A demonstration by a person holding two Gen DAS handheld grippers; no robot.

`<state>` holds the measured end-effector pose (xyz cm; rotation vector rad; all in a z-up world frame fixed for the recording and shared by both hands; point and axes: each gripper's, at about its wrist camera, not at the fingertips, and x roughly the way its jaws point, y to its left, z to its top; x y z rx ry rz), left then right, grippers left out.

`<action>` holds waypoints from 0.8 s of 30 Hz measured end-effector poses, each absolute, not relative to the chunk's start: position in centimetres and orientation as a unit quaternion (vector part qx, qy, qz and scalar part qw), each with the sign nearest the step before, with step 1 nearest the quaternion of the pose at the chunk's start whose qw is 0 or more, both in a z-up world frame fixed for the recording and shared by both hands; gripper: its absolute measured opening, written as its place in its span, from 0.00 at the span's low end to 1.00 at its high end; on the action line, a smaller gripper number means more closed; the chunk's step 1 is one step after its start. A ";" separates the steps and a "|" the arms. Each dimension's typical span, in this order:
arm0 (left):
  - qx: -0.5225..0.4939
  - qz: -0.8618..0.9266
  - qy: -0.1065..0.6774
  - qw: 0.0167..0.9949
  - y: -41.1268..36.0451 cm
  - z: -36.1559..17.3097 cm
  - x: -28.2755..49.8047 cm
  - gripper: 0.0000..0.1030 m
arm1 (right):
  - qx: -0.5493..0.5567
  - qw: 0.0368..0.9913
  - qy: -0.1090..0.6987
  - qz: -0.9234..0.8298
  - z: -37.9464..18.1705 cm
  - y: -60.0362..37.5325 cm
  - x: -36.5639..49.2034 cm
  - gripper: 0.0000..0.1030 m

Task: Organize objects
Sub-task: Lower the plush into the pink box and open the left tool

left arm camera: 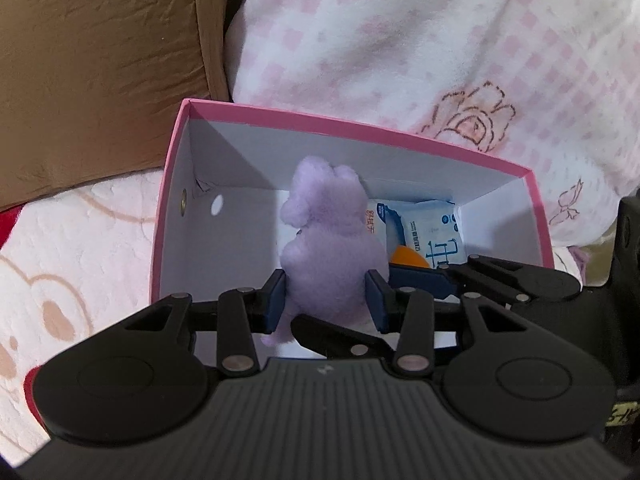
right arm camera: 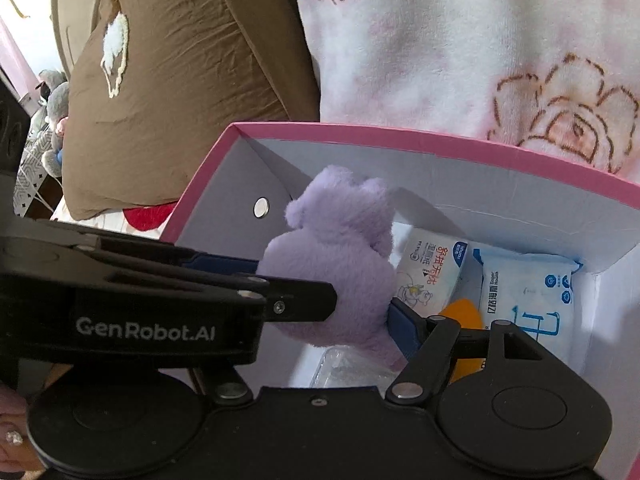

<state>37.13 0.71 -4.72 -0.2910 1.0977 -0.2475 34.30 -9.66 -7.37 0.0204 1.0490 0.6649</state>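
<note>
Step in hand, as I judge: lowering purple plush toy (left arm camera: 328, 236) into pink box (left arm camera: 360, 130); left gripper (left arm camera: 326, 300) clenched on toy, pads at both sides; toy hangs over box interior, not yet on floor; right gripper (right arm camera: 384, 312) jaws spread, holding nothing seen; next move: sink lower, release beside 2 wipe packs (right arm camera: 524, 292); print on packs Chinese, partly readable; gripper label "GenRobot.AI".

1. "GenRobot.AI" stands in white letters on the black left gripper (right arm camera: 296, 292).
2. The white tissue pack (right arm camera: 432, 276) carries red Chinese characters.
3. The blue-and-white wipes pack (right arm camera: 528, 296) carries blue Chinese characters, too small to read surely.
</note>
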 end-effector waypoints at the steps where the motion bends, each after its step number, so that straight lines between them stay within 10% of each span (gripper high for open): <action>1: -0.137 -0.116 0.519 0.836 0.7 -4.8 37.2 0.40 | 0.012 0.814 0.492 0.309 -7.4 -9.7 34.3 0.74; 8: -0.119 -0.102 0.511 0.845 0.7 -5.0 36.6 0.39 | 0.026 0.814 0.495 0.303 -7.6 -9.9 34.2 0.73; 10: -0.119 -0.106 0.510 0.845 0.5 -4.8 36.6 0.38 | 0.015 0.823 0.485 0.296 -7.4 -9.8 33.8 0.52; 15: -0.111 -0.106 0.499 0.853 0.2 -4.6 36.7 0.38 | 0.000 0.835 0.479 0.272 -7.3 -8.7 33.6 0.35; 24: -0.109 -0.104 0.480 0.864 1.6 -3.5 35.1 0.38 | -0.054 0.837 0.477 0.261 -7.7 -8.3 32.4 0.35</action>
